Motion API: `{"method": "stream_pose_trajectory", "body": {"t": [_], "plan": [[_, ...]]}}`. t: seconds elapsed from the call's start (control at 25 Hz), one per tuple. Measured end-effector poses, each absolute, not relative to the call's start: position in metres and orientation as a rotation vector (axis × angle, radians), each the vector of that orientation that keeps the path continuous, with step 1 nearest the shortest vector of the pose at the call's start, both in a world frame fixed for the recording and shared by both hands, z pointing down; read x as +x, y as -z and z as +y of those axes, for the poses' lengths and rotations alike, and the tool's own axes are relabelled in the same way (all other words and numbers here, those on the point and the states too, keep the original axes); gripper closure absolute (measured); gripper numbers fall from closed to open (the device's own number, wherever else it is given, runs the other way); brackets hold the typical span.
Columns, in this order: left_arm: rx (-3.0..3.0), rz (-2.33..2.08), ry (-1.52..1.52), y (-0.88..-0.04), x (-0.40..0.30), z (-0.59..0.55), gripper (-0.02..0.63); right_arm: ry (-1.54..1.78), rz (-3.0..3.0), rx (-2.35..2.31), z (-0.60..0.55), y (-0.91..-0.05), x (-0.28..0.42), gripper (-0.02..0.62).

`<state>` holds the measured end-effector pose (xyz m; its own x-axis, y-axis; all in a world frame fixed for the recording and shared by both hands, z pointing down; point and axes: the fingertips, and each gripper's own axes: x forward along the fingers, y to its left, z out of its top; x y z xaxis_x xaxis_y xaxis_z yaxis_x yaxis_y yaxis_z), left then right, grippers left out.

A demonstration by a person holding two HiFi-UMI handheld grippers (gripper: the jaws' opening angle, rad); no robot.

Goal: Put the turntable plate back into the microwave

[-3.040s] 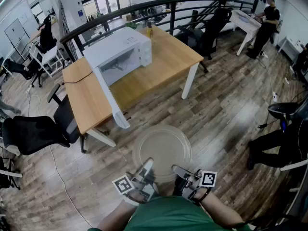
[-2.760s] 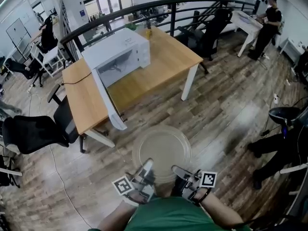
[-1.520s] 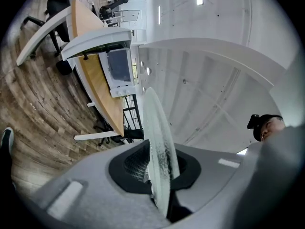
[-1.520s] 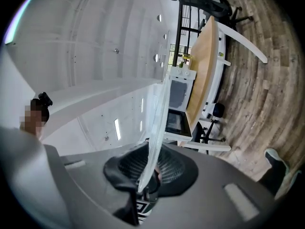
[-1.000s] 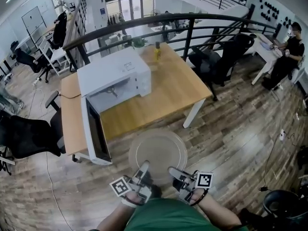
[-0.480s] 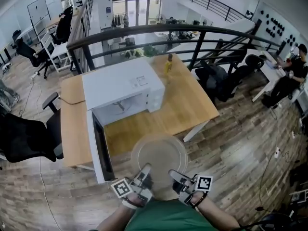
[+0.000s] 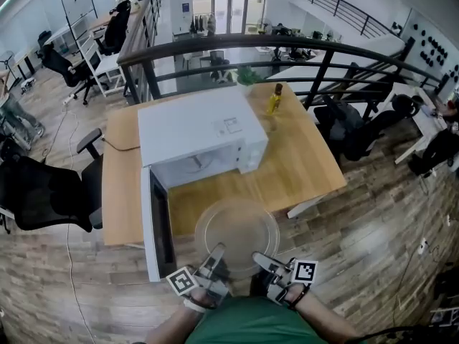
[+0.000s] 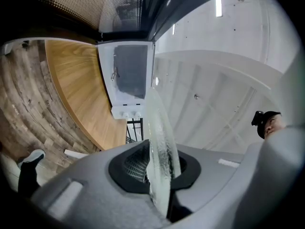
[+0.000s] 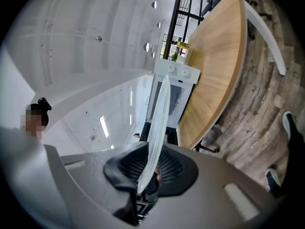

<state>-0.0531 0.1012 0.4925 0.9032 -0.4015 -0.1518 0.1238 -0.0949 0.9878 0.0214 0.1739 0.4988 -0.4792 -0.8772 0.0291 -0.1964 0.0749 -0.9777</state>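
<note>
I hold a round clear glass turntable plate (image 7: 237, 228) level in front of me, over the near edge of the wooden table (image 7: 301, 163). My left gripper (image 7: 214, 255) is shut on its near left rim and my right gripper (image 7: 259, 259) is shut on its near right rim. In the left gripper view the glass plate (image 8: 159, 142) stands edge-on between the jaws; in the right gripper view the plate (image 9: 157, 128) does the same. The white microwave (image 7: 204, 131) sits on the table with its door (image 7: 156, 221) swung open towards me, at the plate's left.
A yellow bottle (image 7: 274, 99) stands on the table behind the microwave. A black railing (image 7: 301, 49) runs behind the table. Black office chairs (image 7: 43, 192) stand at the left and another chair (image 7: 358, 131) at the right on the wooden floor.
The table and microwave have come closer and turned to face me. The plate, held by both grippers, now reaches over the table's near edge beside the open door.
</note>
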Motion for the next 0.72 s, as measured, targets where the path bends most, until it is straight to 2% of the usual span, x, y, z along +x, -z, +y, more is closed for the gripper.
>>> {"method": "stream_pose_trajectory", "body": {"t": [0.72], "plan": [[1.594, -0.600, 0.680, -0.515, -0.009, -0.001, 0.563, 1.701, 2.000, -0.686, 0.039, -0.525, 0.087, 0.537]]}}
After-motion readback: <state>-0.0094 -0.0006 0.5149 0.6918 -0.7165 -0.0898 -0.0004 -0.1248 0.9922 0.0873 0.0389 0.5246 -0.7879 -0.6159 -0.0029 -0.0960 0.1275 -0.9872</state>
